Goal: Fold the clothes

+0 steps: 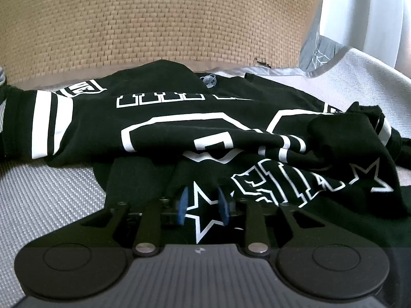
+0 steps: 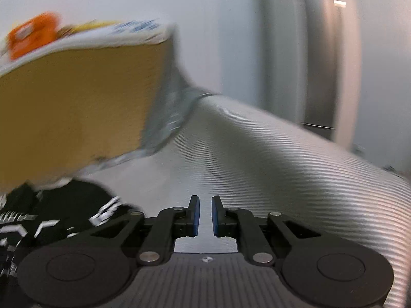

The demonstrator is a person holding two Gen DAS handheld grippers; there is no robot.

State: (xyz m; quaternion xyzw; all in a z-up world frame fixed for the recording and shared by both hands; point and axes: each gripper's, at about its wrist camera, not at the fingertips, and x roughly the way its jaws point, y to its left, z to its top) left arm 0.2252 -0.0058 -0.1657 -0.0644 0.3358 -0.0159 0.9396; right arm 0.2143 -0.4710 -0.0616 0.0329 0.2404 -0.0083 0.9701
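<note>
Folding is sitting at its early stage, by my judgement: the black jersey (image 1: 164, 118), printed with white block numerals, outlined letters and stars, is lying crumpled on the grey ribbed bed cover (image 1: 46, 190), its body spreading toward the woven tan headboard (image 1: 154, 25) while one white-banded sleeve is stretching out toward the cover's left side. The left hand-held gripper (image 1: 203, 205) is hovering at the garment's near hem, its blue pads standing moderately apart with a fold of the star-printed cloth lying between them; the pads are not visibly pressing it, so nothing is being held. The right hand-held gripper (image 2: 205, 215) is pointing over bare cover beside the jersey's right edge, jaws narrow with a slim gap and nothing between them; this view is blurring. The knit looks soft and limp, bunching into a heap on the right, so it is likely to sag when lifted. The next move is probably calling for both grippers to pinch the hem's corners and pull the cloth flat before any fold.
</note>
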